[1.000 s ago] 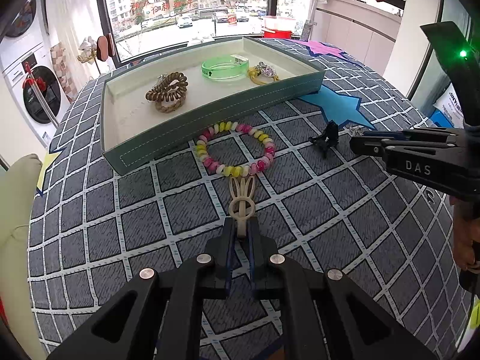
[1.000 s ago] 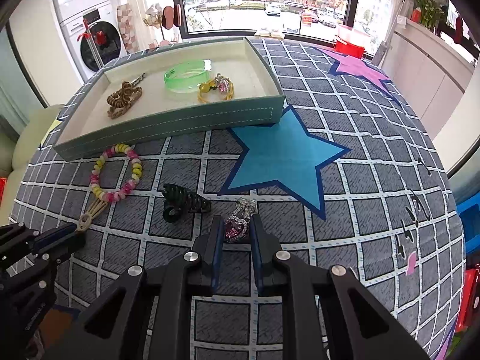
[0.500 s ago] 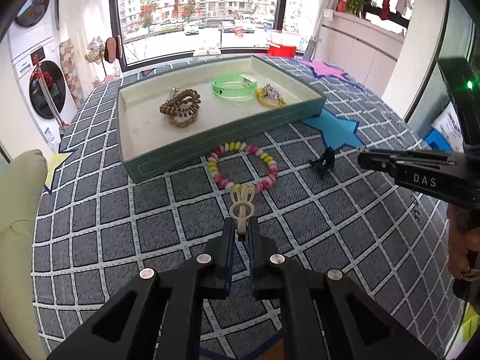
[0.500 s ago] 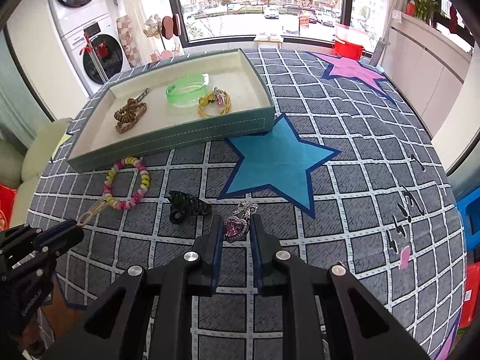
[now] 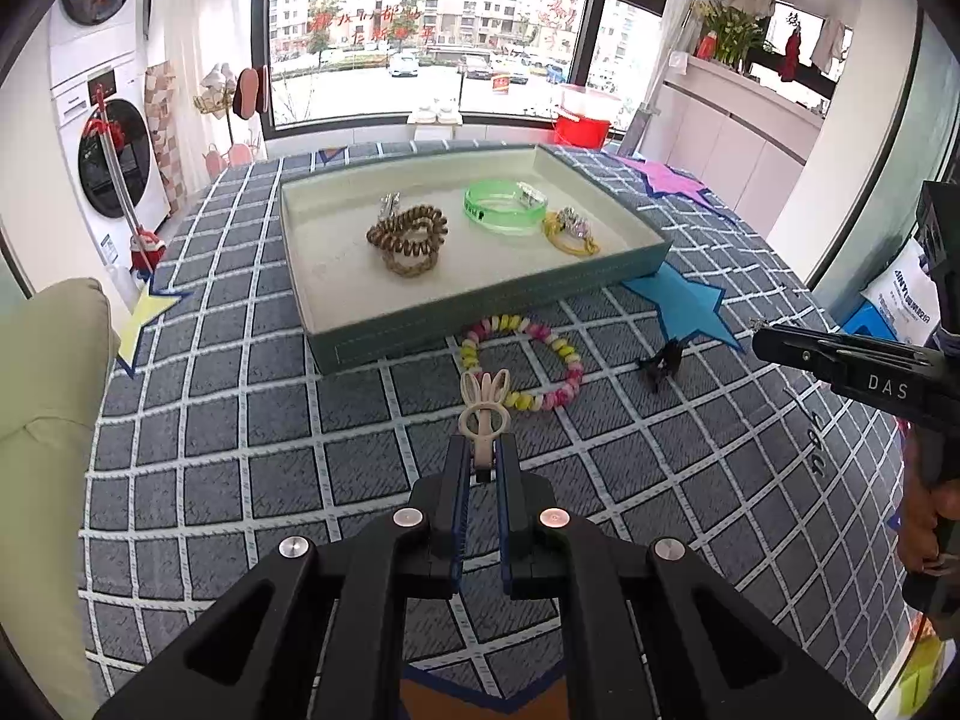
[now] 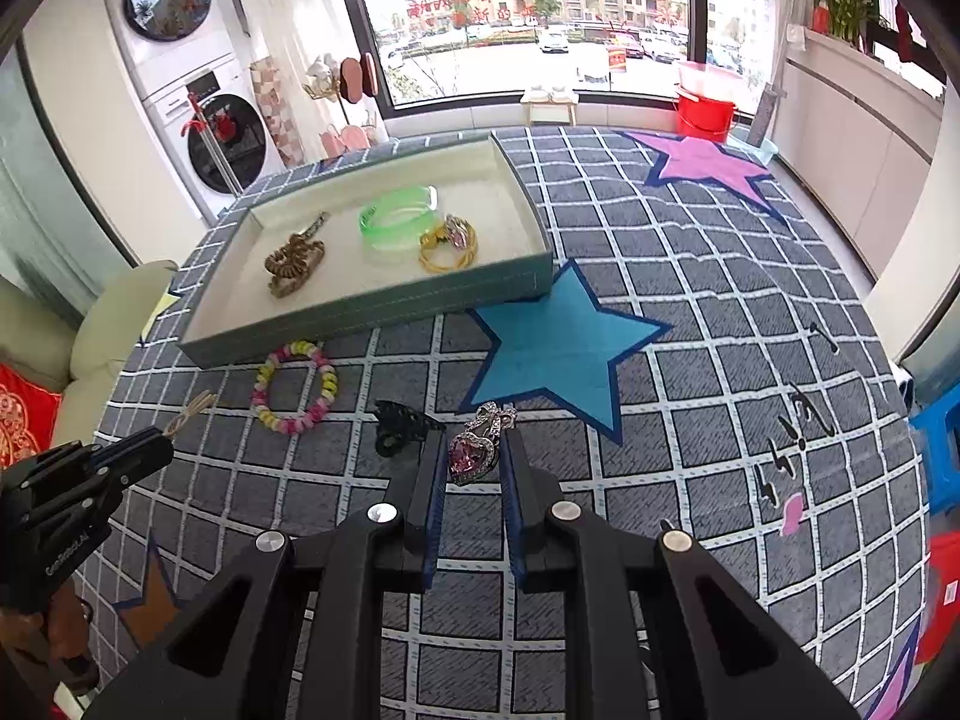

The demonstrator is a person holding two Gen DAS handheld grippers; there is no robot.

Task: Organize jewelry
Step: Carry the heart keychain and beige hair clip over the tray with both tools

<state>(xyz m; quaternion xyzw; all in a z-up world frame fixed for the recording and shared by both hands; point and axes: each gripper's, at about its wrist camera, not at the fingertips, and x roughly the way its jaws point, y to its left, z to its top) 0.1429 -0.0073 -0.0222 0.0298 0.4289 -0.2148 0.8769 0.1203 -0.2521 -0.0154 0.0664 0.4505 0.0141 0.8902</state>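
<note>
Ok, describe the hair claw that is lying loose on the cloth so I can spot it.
Start at the green tray on the checked cloth, then its near wall, where the bead bracelet lies. Right of the bracelet, by the blue star, lies the black hair claw, the only all-black piece.

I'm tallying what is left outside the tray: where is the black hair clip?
The black hair clip lies on the checked rug, between the beaded bracelet and the blue star, just left of the right claw.
</note>
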